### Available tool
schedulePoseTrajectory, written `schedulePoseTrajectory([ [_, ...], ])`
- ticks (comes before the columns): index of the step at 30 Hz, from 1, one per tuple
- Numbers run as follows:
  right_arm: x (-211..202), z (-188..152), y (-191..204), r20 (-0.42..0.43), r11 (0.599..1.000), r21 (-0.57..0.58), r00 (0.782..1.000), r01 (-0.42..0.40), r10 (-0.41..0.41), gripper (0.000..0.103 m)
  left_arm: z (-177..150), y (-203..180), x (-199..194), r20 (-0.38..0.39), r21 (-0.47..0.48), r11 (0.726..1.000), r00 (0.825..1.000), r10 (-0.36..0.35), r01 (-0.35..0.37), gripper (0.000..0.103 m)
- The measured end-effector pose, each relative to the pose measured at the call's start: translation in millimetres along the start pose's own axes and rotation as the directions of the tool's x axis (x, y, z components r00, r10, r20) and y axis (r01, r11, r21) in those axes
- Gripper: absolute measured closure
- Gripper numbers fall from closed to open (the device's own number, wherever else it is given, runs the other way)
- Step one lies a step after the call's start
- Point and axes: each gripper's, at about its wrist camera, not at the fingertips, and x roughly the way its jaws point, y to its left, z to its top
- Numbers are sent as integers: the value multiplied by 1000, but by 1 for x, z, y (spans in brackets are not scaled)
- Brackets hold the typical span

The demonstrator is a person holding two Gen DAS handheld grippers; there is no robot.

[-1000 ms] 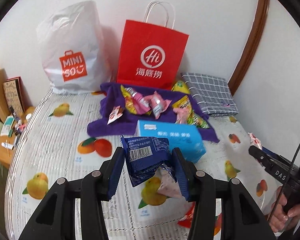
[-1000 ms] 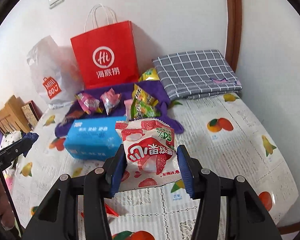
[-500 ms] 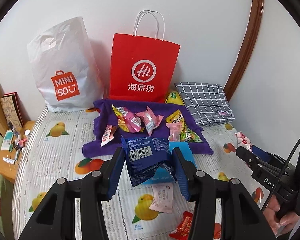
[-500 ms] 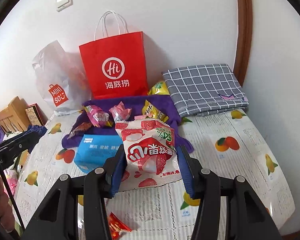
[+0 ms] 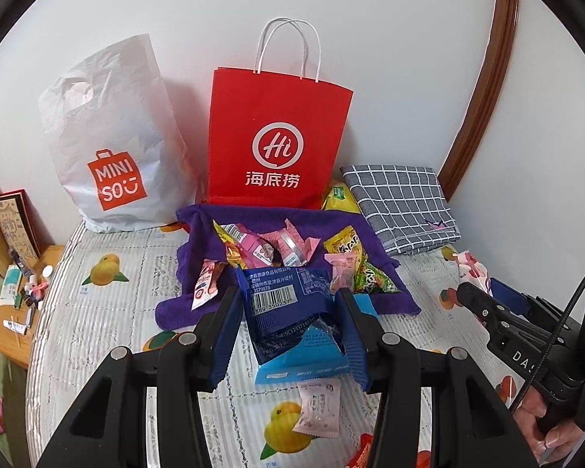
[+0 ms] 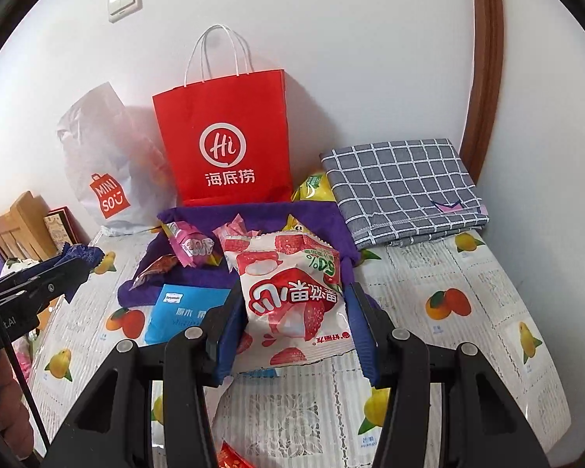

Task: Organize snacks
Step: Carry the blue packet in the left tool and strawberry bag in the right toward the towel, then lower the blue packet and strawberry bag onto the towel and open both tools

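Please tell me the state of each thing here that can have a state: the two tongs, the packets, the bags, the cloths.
Left tongs: shut on blue snack packet, lifted.
Right tongs: shut on strawberry snack packet, lifted.
Red paper bag: upright, against the wall.
White Miniso bag: standing, leaning on the wall.
Purple towel: spread out, snacks on it.
Checked cloth: folded.
Blue tissue pack: lying flat.
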Motion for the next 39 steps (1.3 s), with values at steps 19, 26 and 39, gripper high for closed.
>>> schedulePoseTrajectory([
  [19,23,16,8,7,1000,-8,1000,16,-16,53,17,-5,33,-30,21,1000,1000,0,1,56],
  [26,37,24,11,2,1000,-20,1000,11,-11,53,23,-4,44,-35,29,999,999,19,-18,56],
  [39,68,39,17,-5,999,-41,1000,11,-11,53,38,3,66,-42,50,998,998,43,-41,57],
])
